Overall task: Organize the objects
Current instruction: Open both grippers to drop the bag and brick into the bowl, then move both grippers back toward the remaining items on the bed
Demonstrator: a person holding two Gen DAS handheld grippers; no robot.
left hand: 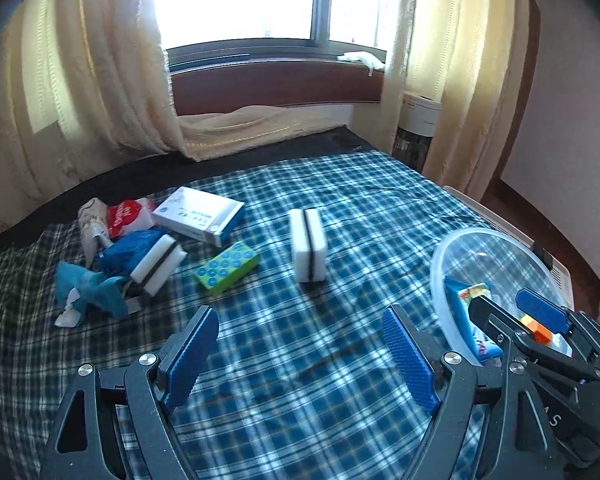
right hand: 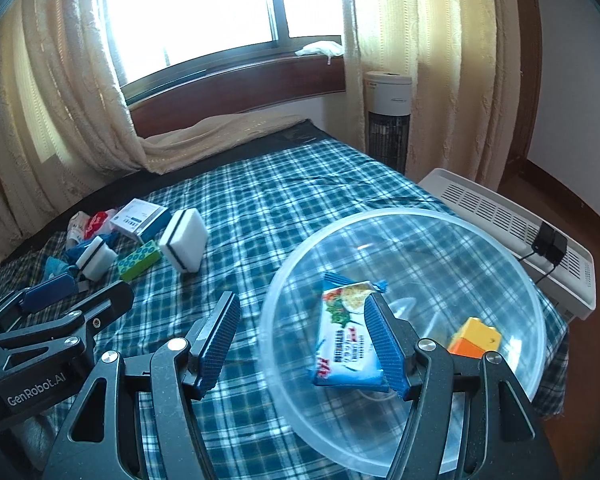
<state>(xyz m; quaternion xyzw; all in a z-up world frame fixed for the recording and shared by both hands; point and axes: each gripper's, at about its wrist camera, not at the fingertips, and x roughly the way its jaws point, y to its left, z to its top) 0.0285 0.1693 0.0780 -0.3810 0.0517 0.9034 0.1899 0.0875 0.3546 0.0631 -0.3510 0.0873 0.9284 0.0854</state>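
A clear plastic bowl (right hand: 400, 216) sits on the plaid bed at the right and holds a blue snack packet (right hand: 348, 336) and a yellow-orange block (right hand: 476, 338). My right gripper (right hand: 302, 340) is open above the bowl's left rim, with one finger over the packet and the other outside the bowl. My left gripper (left hand: 300, 356) is open over bare bedding with nothing between its fingers. Ahead of it an upright white sponge (left hand: 308, 250) stands alone. Further left lie a green dotted box (left hand: 226, 266), a second sponge (left hand: 156, 264), a white-blue box (left hand: 200, 216) and a red-white packet (left hand: 124, 216).
Crumpled blue wrappers (left hand: 100, 284) lie at the left of the pile. A white heater (right hand: 500, 220) stands just off the bed's right edge, with a tower fan (right hand: 388, 120) behind it. Curtains and a window sill close off the far side.
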